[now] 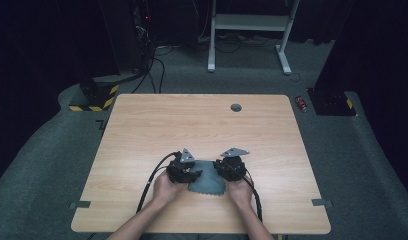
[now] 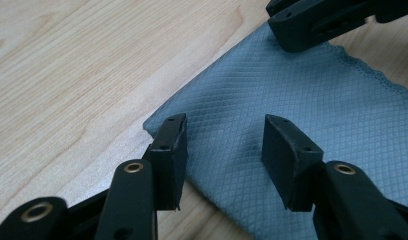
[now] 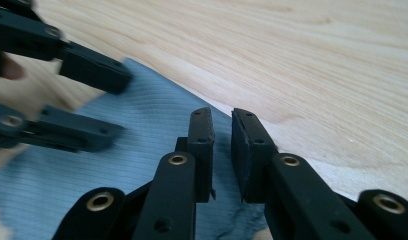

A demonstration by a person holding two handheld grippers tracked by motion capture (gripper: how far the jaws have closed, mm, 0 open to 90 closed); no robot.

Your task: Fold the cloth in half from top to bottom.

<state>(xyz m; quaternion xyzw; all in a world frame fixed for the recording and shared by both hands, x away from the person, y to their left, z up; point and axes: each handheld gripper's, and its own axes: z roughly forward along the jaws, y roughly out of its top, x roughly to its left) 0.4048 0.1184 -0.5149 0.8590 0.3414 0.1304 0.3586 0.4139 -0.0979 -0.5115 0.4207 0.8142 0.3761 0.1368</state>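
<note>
Grey-blue cloth (image 1: 208, 181) is laid flat on the wooden table (image 1: 202, 125), near the person's edge, and in the high view its two side edges are hidden under the grippers. The left gripper (image 2: 224, 142) is held over the cloth's left corner with its jaws apart and nothing pressed between them. The right gripper (image 3: 222, 135) is set at the cloth's right edge with its jaws nearly together, but whether a fold of cloth is pinched there cannot be told, since the gap is dark and narrow.
</note>
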